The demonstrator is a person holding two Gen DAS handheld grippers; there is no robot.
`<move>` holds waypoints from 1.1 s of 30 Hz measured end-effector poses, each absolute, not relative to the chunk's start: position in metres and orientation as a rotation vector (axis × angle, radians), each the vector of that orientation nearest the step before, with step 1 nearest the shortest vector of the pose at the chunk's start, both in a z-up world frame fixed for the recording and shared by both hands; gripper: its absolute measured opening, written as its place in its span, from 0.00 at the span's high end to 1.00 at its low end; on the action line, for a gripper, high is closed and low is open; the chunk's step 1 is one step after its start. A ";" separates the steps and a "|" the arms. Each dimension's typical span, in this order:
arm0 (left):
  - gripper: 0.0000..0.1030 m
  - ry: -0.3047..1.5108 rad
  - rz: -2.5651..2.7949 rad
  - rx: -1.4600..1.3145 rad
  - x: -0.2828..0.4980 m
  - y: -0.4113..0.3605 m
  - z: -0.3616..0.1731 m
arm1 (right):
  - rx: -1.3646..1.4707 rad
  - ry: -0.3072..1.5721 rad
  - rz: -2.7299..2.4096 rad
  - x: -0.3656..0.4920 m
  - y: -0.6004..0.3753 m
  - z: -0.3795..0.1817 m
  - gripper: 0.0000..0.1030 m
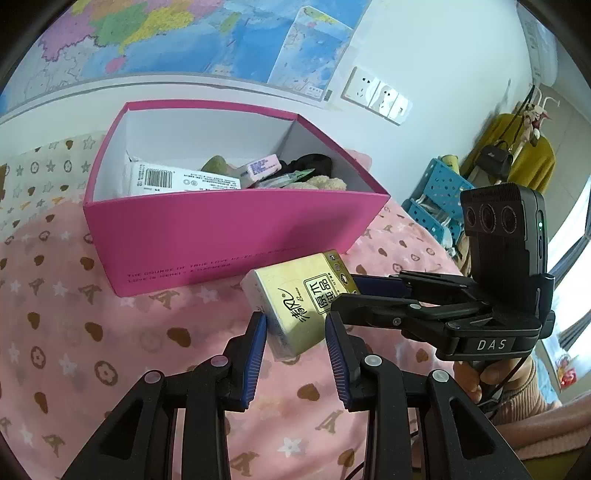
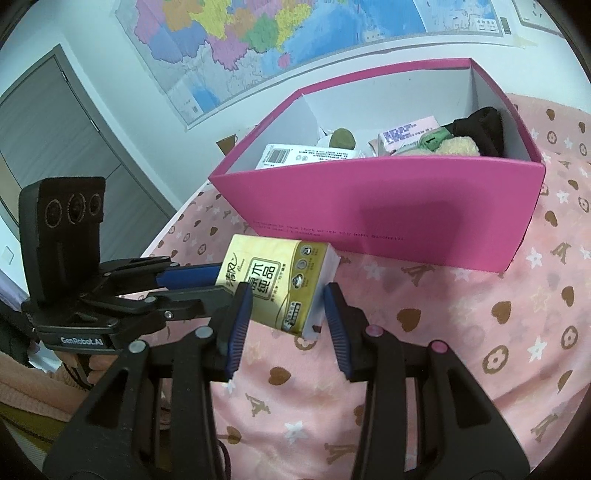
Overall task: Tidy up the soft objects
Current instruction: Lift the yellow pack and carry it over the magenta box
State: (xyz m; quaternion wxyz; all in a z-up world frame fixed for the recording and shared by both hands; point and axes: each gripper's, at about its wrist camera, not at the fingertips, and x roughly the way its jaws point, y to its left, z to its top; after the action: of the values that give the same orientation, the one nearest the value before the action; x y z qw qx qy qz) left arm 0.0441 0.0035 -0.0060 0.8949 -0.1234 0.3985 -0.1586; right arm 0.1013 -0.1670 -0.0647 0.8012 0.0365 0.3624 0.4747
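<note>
Yellow tissue pack [image 1: 301, 301] lies on the pink bedspread [image 1: 92, 332], just in front of the pink box [image 1: 229, 229], at about 6 o'clock from the box's near wall, close to it; touching or not, can't tell. Left gripper [image 1: 295, 345] is spread open, blue pads either side of the pack's near end; contact with the pack can't be told. In the left wrist view the right gripper [image 1: 347, 291] comes in from 3 o'clock, its fingers reaching the pack's right end; its upper blue finger sits behind the pack, lower black finger in front. In the right wrist view the right gripper [image 2: 288, 314] is likewise open around the tissue pack [image 2: 282, 286], the pack tilted, its lower corner between the pads; grip not clear, looks released. Left gripper [image 2: 218, 286] enters there from 9 o'clock, blue finger against the pack's left end. Pink box [image 2: 388, 206] is open on top and holds a white packet with a barcode [image 2: 310, 155], a pink packet [image 2: 406, 134], a cream plush toy [image 2: 458, 146] and black fabric [image 2: 484, 127]. A map [image 2: 258, 33] hangs on the wall at 12 o'clock, above the box. Wall sockets [image 1: 376, 96] show at 1 o'clock in the left view, a blue plastic rack [image 1: 439, 199] at 3 o'clock.
</note>
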 end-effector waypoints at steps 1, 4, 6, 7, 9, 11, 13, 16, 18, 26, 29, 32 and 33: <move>0.68 0.825 -0.329 -0.255 0.045 0.003 -0.006 | 0.080 0.775 1.018 0.101 -0.167 -0.064 0.58; 0.68 0.819 -0.334 -0.254 0.046 0.002 -0.004 | 0.084 0.766 1.015 0.101 -0.167 -0.062 0.58; 0.68 0.814 -0.334 -0.253 0.047 0.002 -0.002 | 0.082 0.757 1.014 0.100 -0.168 -0.060 0.58; 0.68 0.809 -0.336 -0.252 0.047 0.002 0.000 | 0.084 0.754 1.014 0.099 -0.168 -0.060 0.58; 0.68 0.803 -0.335 -0.251 0.048 0.002 0.002 | 0.082 0.745 1.013 0.099 -0.168 -0.057 0.58; 0.68 0.797 -0.336 -0.246 0.050 0.002 0.005 | 0.081 0.736 1.014 0.100 -0.169 -0.055 0.58; 0.68 0.788 -0.336 -0.241 0.050 0.002 0.008 | 0.077 0.726 1.013 0.100 -0.169 -0.051 0.58; 0.68 0.778 -0.336 -0.236 0.052 0.002 0.012 | 0.072 0.711 1.012 0.101 -0.168 -0.046 0.58; 0.68 0.770 -0.334 -0.227 0.054 0.001 0.015 | 0.070 0.703 1.011 0.102 -0.168 -0.044 0.58; 0.68 0.744 -0.337 -0.211 0.057 0.000 0.022 | 0.063 0.673 1.003 0.105 -0.171 -0.034 0.58; 0.68 0.740 -0.339 -0.209 0.058 -0.001 0.024 | 0.063 0.667 1.000 0.106 -0.171 -0.032 0.58; 0.68 0.736 -0.341 -0.202 0.062 -0.002 0.026 | 0.061 0.662 0.997 0.107 -0.172 -0.030 0.58; 0.68 0.736 -0.342 -0.202 0.062 -0.002 0.026 | 0.062 0.660 0.996 0.107 -0.172 -0.029 0.58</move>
State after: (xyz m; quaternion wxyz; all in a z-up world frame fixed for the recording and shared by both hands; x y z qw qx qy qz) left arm 0.0623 -0.0023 0.0263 0.9139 -0.0982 0.3572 -0.1661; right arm 0.1073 -0.1724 -0.0292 0.8264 0.0290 0.3106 0.4688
